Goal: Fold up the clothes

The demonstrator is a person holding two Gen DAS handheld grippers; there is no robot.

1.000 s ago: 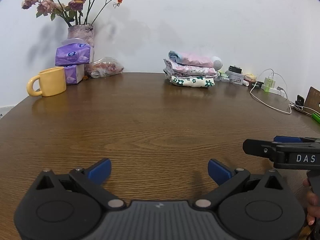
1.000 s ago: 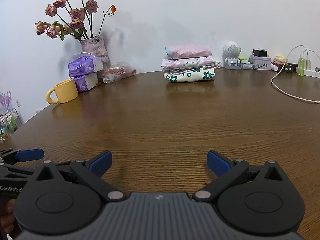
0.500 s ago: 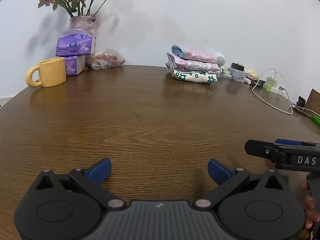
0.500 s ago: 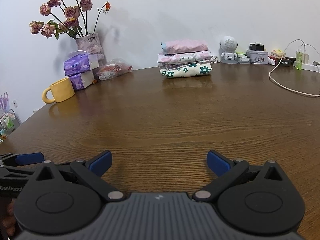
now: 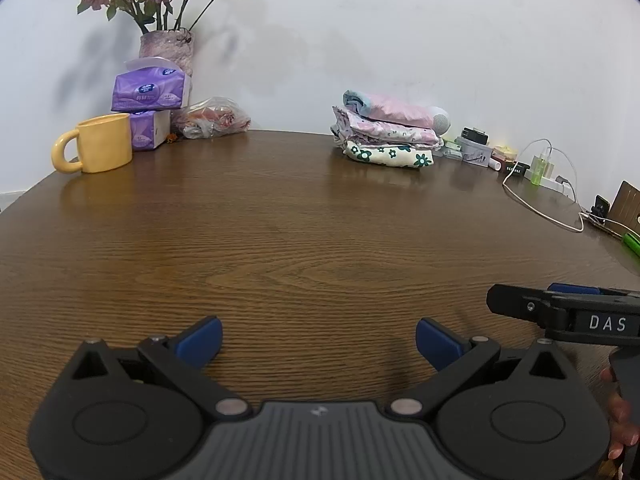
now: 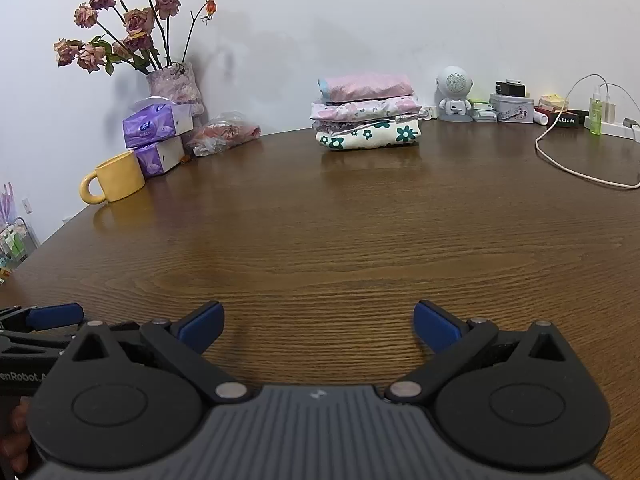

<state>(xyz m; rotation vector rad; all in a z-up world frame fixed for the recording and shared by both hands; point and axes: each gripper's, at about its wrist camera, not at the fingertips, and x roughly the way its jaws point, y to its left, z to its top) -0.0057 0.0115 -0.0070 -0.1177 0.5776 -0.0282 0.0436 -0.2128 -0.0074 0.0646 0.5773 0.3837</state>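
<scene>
A stack of three folded clothes (image 5: 386,138) sits at the far side of the brown wooden table (image 5: 280,248): pink on top, a pale floral piece in the middle, white with green flowers at the bottom. It also shows in the right wrist view (image 6: 366,112). My left gripper (image 5: 318,342) is open and empty, low over the near table. My right gripper (image 6: 318,322) is open and empty too, beside it. Each gripper shows at the edge of the other's view: the right one (image 5: 560,312) and the left one (image 6: 40,320).
At the far left stand a yellow mug (image 5: 98,148), purple tissue packs (image 5: 150,90), a vase of dried roses (image 5: 166,46) and a plastic bag (image 5: 214,120). At the far right lie a small white robot figure (image 6: 454,92), boxes, a charger and a white cable (image 6: 576,168).
Both views have tilted slightly up and down; the grippers stay open and empty over the near table. The stack has not moved.
</scene>
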